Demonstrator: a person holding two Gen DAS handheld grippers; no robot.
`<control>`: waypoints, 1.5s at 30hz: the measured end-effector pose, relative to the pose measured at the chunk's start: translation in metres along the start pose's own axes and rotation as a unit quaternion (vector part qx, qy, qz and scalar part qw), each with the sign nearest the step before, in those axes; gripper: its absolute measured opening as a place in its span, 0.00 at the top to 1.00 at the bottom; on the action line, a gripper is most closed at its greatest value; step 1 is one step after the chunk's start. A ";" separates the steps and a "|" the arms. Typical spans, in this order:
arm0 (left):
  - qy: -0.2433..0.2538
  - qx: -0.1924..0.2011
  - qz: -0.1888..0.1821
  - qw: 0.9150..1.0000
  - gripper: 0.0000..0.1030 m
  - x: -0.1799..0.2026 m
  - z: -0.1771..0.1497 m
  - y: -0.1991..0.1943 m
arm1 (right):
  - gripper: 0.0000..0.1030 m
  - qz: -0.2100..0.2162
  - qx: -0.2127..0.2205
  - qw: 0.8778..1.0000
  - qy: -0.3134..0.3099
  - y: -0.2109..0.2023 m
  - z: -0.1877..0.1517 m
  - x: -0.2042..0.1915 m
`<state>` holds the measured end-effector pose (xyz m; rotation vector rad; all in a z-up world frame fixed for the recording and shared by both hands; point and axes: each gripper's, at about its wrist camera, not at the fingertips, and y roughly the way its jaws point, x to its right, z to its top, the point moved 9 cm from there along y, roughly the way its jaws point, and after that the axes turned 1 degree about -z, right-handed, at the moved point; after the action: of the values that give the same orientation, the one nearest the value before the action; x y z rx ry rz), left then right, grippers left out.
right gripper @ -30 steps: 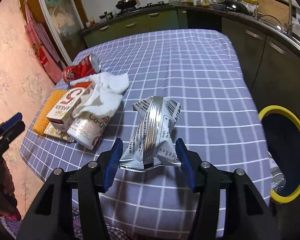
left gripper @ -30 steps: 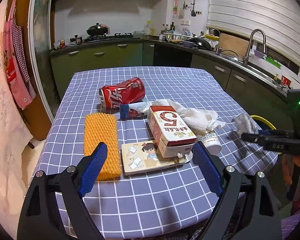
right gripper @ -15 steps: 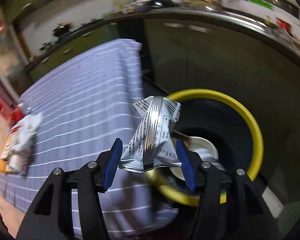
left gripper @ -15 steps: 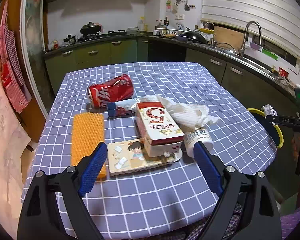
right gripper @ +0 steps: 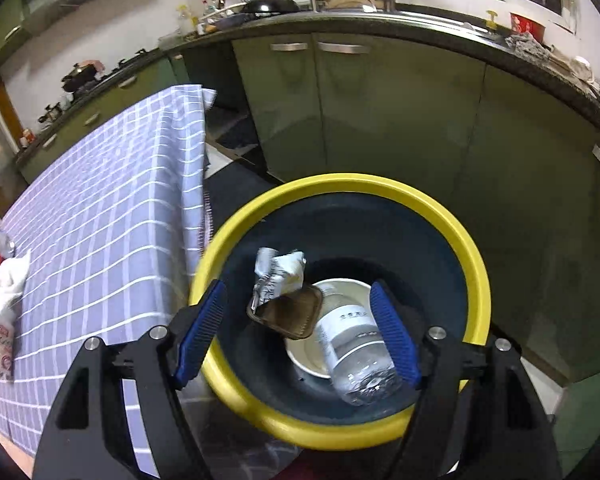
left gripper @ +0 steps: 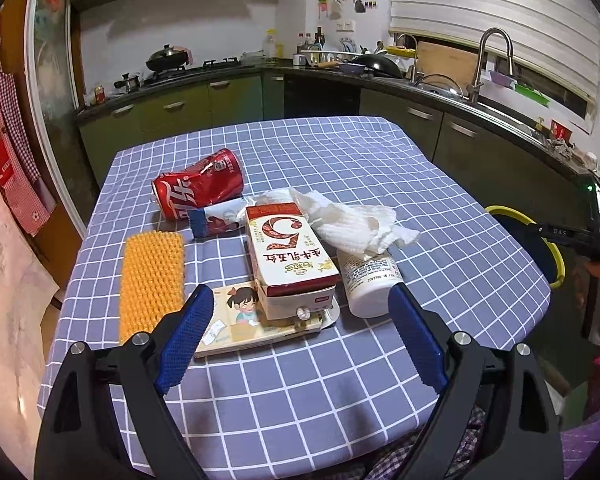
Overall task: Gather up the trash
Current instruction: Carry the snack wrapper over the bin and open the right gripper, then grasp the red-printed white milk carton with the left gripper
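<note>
My right gripper (right gripper: pixel 298 330) is open and empty, above the yellow-rimmed bin (right gripper: pixel 476 264) beside the table. The silver wrapper (right gripper: pixel 278 276) lies inside the bin with a brown tray (right gripper: pixel 290 312), a clear bottle (right gripper: pixel 354 352) and a white bowl (right gripper: pixel 304 354). My left gripper (left gripper: pixel 298 334) is open and empty over the table's near edge. Ahead of it lie a red-and-white carton (left gripper: pixel 290 258), a flat box with a girl picture (left gripper: pixel 240 320), a white bottle (left gripper: pixel 366 280), a crumpled tissue (left gripper: pixel 352 220), a crushed red can (left gripper: pixel 198 188), a small blue-ended wrapper (left gripper: pixel 216 220) and an orange brush (left gripper: pixel 151 276).
The table has a blue checked cloth (left gripper: pixel 340 152). The bin also shows at the table's right side in the left wrist view (left gripper: pixel 556 256), with the right gripper's body (left gripper: pixel 580 236) above it. Green cabinets (right gripper: pixel 380 120) stand right behind the bin.
My right gripper swung from over the table to above the bin, opened, and let go of the silver wrapper, which dropped into the bin. My left gripper stayed open and shifted only slightly.
</note>
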<state>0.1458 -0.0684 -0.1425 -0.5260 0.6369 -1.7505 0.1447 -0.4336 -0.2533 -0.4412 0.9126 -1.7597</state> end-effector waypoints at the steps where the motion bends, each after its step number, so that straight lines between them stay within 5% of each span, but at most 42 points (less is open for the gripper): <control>1: -0.001 -0.002 -0.001 1.000 0.15 0.000 0.000 0.001 | 0.32 0.002 0.003 1.000 -0.002 -0.003 -0.001 -0.002; 15: -0.007 -0.020 0.024 0.999 0.16 -0.010 0.010 0.041 | 0.31 0.026 0.010 1.000 -0.004 -0.017 -0.004 -0.018; 28: 0.005 -0.046 0.042 0.998 0.26 -0.014 0.003 0.070 | 0.31 0.033 0.005 0.999 -0.004 -0.014 -0.004 -0.018; 34: -0.009 -0.051 0.041 0.998 0.44 -0.017 0.002 0.082 | 0.31 0.037 0.005 0.999 -0.007 -0.014 -0.005 -0.020; 45: -0.016 -0.024 0.042 0.999 0.49 -0.026 0.009 0.069 | 0.31 0.039 0.003 0.999 -0.008 -0.013 -0.006 -0.021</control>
<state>0.2083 -0.0597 -0.1818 -0.5513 0.6710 -1.6477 0.1404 -0.4102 -0.2447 -0.4101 0.9008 -1.6841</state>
